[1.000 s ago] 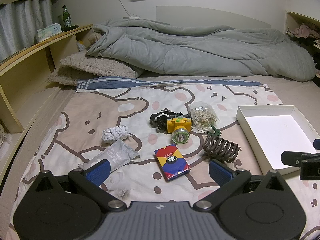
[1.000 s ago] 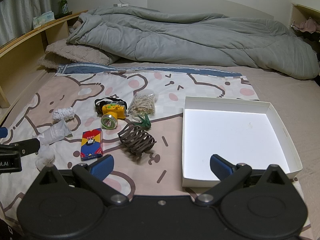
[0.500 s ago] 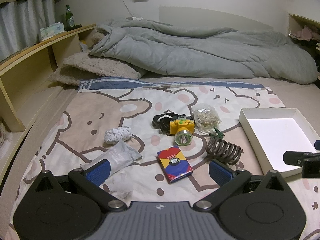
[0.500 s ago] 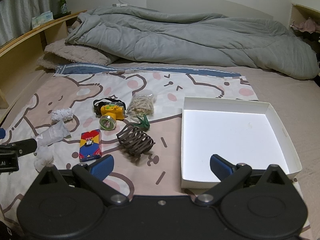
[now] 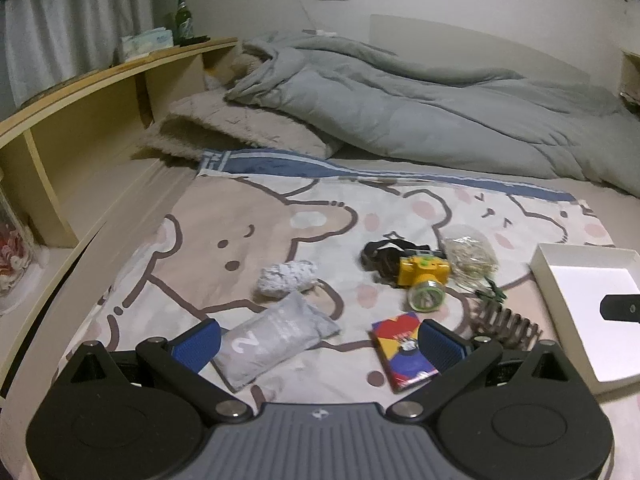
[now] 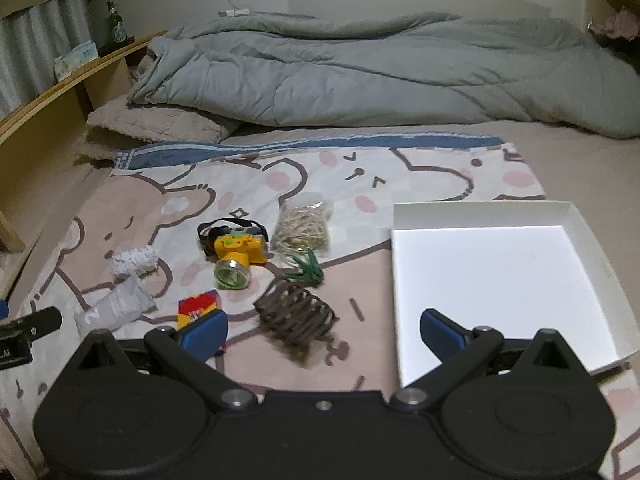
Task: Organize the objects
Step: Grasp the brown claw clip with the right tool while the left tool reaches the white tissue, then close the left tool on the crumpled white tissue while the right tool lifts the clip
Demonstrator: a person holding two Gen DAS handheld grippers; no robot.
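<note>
Loose objects lie on a bear-print sheet: a yellow headlamp (image 5: 423, 278) (image 6: 237, 253), a bag of rubber bands (image 5: 470, 254) (image 6: 304, 226), a brown hair claw (image 5: 505, 320) (image 6: 298, 313), a green clip (image 6: 307, 269), a card box (image 5: 402, 350) (image 6: 198, 306), a grey pouch (image 5: 272, 338) (image 6: 116, 306) and a white crumpled wad (image 5: 286, 277) (image 6: 134, 261). An empty white box (image 6: 500, 280) (image 5: 576, 308) sits to the right. My left gripper (image 5: 318, 344) is open above the pouch and card box. My right gripper (image 6: 323, 330) is open over the hair claw.
A bunched grey duvet (image 6: 360, 76) and a fluffy pillow (image 5: 236, 132) fill the back of the bed. A wooden shelf headboard (image 5: 80, 120) with a green bottle (image 5: 183, 20) and tissue pack runs along the left.
Both grippers have moved forward and left toward the objects, which now appear larger. Both stay open. Nothing on the bed has moved.
</note>
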